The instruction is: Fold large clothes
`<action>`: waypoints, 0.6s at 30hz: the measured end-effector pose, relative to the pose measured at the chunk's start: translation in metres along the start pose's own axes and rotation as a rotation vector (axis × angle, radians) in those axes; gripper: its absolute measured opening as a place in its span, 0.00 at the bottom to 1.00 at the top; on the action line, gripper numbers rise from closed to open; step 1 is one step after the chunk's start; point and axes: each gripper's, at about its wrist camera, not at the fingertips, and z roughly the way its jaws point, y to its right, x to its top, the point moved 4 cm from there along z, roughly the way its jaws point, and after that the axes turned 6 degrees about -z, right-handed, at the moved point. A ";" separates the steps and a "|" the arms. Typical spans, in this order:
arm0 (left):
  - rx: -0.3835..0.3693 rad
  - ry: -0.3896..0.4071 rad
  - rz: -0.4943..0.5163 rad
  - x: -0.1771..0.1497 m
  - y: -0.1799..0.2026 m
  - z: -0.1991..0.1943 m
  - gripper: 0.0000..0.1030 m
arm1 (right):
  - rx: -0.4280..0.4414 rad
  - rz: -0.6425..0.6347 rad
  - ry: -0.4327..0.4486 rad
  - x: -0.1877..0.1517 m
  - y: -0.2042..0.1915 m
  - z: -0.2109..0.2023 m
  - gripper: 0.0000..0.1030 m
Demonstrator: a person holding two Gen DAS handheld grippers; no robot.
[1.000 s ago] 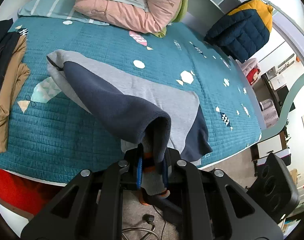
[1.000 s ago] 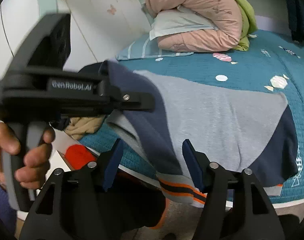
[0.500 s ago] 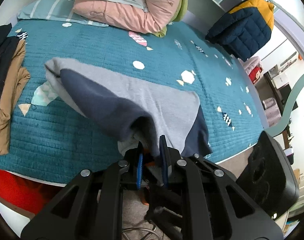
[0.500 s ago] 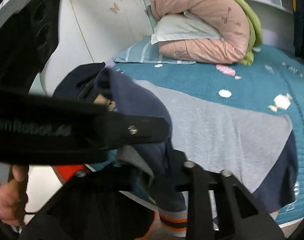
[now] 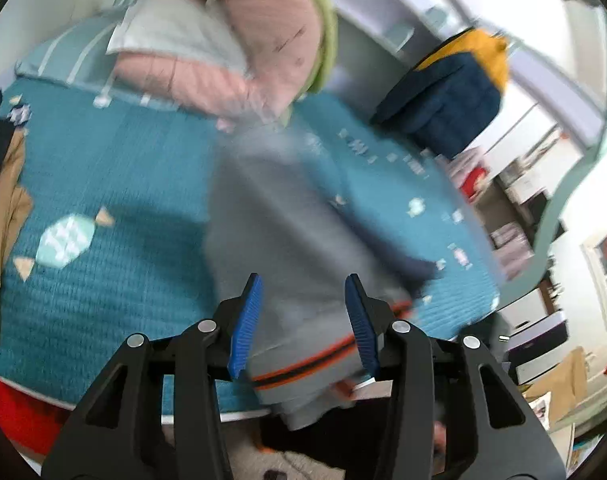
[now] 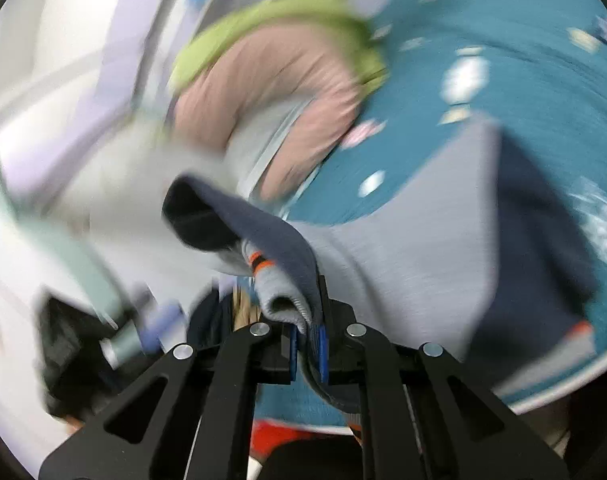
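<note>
Gripping the sweatshirt point(image 6: 403, 248) sleeve, your right gripper point(image 6: 306, 346) is clamped tight.
Your left gripper point(image 5: 301, 320) gapes wide, holding nothing; no readable writing.

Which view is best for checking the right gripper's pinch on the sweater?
Right wrist view: the right gripper is shut on the sweater, a navy and grey fold with an orange stripe clamped between its blue pads. The left wrist view shows only the sweater's grey body and striped hem between the open left gripper.

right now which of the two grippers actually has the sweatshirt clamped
The right gripper: its blue pads are pinched shut on the grey and navy sweatshirt. The left gripper stands wide open around the hem.
</note>
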 end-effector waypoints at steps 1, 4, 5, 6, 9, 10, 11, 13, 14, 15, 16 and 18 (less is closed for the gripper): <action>0.031 -0.028 0.000 -0.004 -0.003 0.013 0.45 | -0.039 0.039 0.006 0.002 0.015 -0.005 0.07; 0.114 -0.116 -0.005 -0.022 -0.014 0.053 0.50 | -0.161 0.091 -0.067 0.002 0.053 -0.005 0.07; 0.116 -0.142 -0.010 -0.027 -0.017 0.063 0.50 | -0.181 0.105 -0.087 0.001 0.062 -0.004 0.08; 0.125 -0.179 -0.023 -0.036 -0.019 0.078 0.51 | -0.216 0.116 -0.091 0.000 0.071 -0.005 0.09; 0.167 -0.241 -0.014 -0.054 -0.022 0.102 0.58 | -0.221 0.105 -0.109 -0.002 0.076 -0.006 0.12; 0.175 -0.252 -0.014 -0.058 -0.023 0.108 0.67 | -0.230 0.095 -0.124 -0.002 0.074 -0.007 0.12; 0.182 -0.260 -0.020 -0.062 -0.024 0.114 0.69 | -0.238 0.087 -0.131 -0.002 0.071 -0.008 0.15; 0.171 -0.272 -0.032 -0.066 -0.023 0.121 0.69 | -0.258 0.068 -0.152 0.003 0.065 -0.011 0.24; 0.170 -0.273 -0.035 -0.067 -0.023 0.122 0.69 | -0.283 0.054 -0.145 0.006 0.061 -0.019 0.33; 0.174 -0.270 -0.039 -0.068 -0.024 0.124 0.71 | -0.308 0.036 -0.130 0.009 0.058 -0.027 0.43; 0.177 -0.265 -0.049 -0.067 -0.025 0.125 0.75 | -0.336 0.019 -0.116 0.008 0.056 -0.032 0.47; 0.178 -0.269 -0.070 -0.066 -0.030 0.129 0.76 | -0.403 -0.009 -0.102 0.012 0.059 -0.042 0.59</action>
